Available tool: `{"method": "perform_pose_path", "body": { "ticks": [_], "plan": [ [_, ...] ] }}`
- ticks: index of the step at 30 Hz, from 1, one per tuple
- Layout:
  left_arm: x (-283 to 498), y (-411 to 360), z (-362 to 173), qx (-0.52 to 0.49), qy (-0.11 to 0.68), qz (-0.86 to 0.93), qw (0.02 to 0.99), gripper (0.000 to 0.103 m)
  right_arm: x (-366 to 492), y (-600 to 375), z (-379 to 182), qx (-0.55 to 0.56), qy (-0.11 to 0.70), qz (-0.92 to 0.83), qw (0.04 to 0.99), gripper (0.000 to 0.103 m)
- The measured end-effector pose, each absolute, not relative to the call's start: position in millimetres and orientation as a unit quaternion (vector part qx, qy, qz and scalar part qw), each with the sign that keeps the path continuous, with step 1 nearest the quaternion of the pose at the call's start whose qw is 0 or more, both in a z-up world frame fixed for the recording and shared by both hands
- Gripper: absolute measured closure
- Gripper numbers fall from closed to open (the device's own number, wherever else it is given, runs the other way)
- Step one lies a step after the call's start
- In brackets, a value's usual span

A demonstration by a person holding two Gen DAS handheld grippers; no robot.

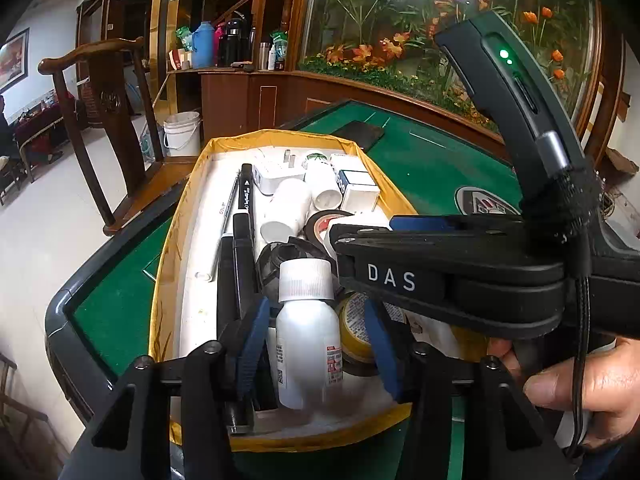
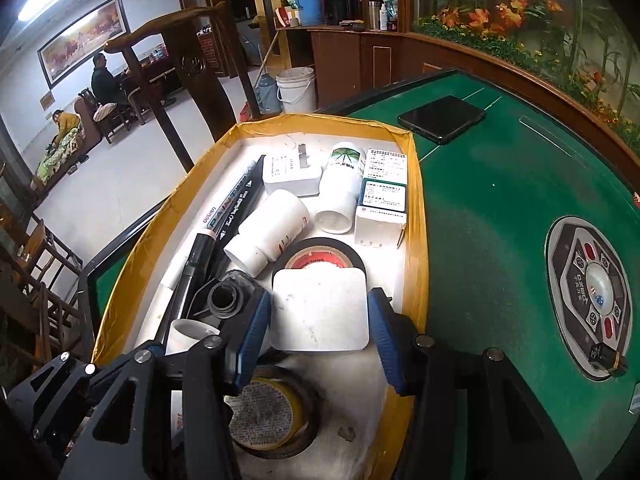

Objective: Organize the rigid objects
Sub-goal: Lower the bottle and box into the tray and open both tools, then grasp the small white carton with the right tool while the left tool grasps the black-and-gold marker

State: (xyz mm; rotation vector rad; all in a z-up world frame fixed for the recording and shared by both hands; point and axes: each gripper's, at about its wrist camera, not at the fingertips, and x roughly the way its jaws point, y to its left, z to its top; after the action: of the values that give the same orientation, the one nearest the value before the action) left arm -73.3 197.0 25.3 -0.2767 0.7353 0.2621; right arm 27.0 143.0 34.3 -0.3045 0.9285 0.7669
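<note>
A yellow-rimmed white tray (image 1: 182,216) (image 2: 416,216) on the green table holds several rigid items: markers (image 2: 224,216), white bottles (image 2: 272,232), small boxes (image 2: 384,196), tape rolls (image 2: 320,252). My left gripper (image 1: 316,332) sits low over the tray's near end with a white bottle with a silver cap (image 1: 308,320) standing between its blue pads; the pads look slightly apart from it. My right gripper (image 2: 318,320) holds a white square flat box (image 2: 320,310) between its pads above the tray. The right gripper also shows in the left wrist view (image 1: 360,236).
A black phone (image 2: 442,118) lies on the green table (image 2: 480,240) beyond the tray. A round control panel (image 2: 592,300) sits in the table's middle. A wooden chair (image 1: 108,120) and a white bucket (image 1: 182,134) stand past the table's left edge.
</note>
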Motion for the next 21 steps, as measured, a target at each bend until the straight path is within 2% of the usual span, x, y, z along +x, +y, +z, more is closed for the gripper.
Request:
{"method": "perform_pose_path", "body": {
  "ticks": [3, 8, 15, 21],
  "plan": [
    [-74, 196, 26, -0.133, 0.355, 0.129, 0.916, 0.048, 23, 141, 37, -0.142, 0.432, 0.36, 0.814, 0.053],
    [-76, 193, 30, -0.13, 0.352, 0.128, 0.918, 0.038, 18, 135, 45, -0.133, 0.426, 0.367, 0.816, 0.05],
    [-82, 193, 38, -0.134, 0.343, 0.131, 0.921, 0.037, 16, 106, 68, -0.102, 0.409, 0.37, 0.828, 0.049],
    [-85, 181, 50, -0.129, 0.332, 0.12, 0.927, 0.037, 27, 17, 94, -0.048, 0.38, 0.334, 0.861, 0.046]
  ]
}}
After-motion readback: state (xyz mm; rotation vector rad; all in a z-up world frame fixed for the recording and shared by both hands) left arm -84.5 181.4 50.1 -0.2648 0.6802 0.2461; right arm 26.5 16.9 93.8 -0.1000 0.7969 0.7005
